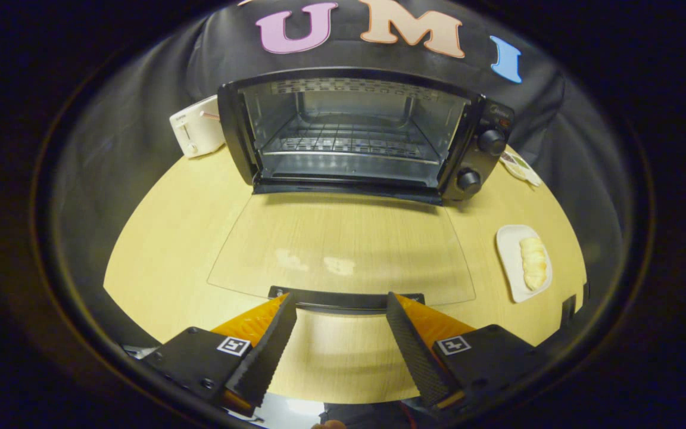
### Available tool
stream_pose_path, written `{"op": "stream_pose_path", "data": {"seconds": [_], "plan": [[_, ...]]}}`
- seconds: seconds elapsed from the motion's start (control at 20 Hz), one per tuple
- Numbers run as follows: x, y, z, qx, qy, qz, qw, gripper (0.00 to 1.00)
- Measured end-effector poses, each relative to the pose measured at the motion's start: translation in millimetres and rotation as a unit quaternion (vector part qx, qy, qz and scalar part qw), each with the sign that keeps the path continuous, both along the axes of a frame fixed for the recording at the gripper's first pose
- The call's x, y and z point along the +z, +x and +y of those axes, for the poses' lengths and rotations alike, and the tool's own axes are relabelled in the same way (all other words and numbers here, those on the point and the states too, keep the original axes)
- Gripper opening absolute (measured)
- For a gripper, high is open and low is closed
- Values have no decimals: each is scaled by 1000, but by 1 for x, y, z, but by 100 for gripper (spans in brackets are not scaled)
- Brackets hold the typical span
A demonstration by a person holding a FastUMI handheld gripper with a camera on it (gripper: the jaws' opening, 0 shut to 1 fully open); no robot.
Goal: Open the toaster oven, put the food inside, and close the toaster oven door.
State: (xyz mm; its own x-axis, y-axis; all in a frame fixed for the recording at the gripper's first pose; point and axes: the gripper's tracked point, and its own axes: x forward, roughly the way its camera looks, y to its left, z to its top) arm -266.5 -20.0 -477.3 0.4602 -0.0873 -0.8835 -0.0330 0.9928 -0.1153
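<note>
A black toaster oven [355, 134] stands at the back of the round wooden table [164, 238] with its cavity showing a wire rack [343, 143]. Its glass door [343, 244] lies folded flat toward me. The door's dark handle [346, 300] sits just ahead of my gripper [341, 305], whose fingers are spread wide apart with nothing between them. The food, a pale yellowish pastry [533, 262], rests on a small white plate [508, 256] to the right of the door, well off from the fingers.
A white pop-up toaster [195, 126] stands left of the oven. Behind the oven's right side lies a small white dish or packet [518, 165]. Two knobs [480, 161] sit on the oven's right panel. The table's front edge runs just under the fingers.
</note>
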Motion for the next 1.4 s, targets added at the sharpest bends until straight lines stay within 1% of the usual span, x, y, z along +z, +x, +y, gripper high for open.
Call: {"op": "stream_pose_path", "data": {"seconds": [0.2,0.4,0.5,0.65,0.85,1.2,1.4], "plan": [[5,4,0,-6,5,-1,1000,97],[31,19,3,-17,28,-34,999,98],[46,31,-4,-28,33,-55,998,98],[66,49,-28,-56,27,-79,995,98],[76,65,-84,-100,0,-94,991,98],[70,68,-220,-195,-49,-95,975,98],[53,57,-281,-211,-65,-79,972,98]]}}
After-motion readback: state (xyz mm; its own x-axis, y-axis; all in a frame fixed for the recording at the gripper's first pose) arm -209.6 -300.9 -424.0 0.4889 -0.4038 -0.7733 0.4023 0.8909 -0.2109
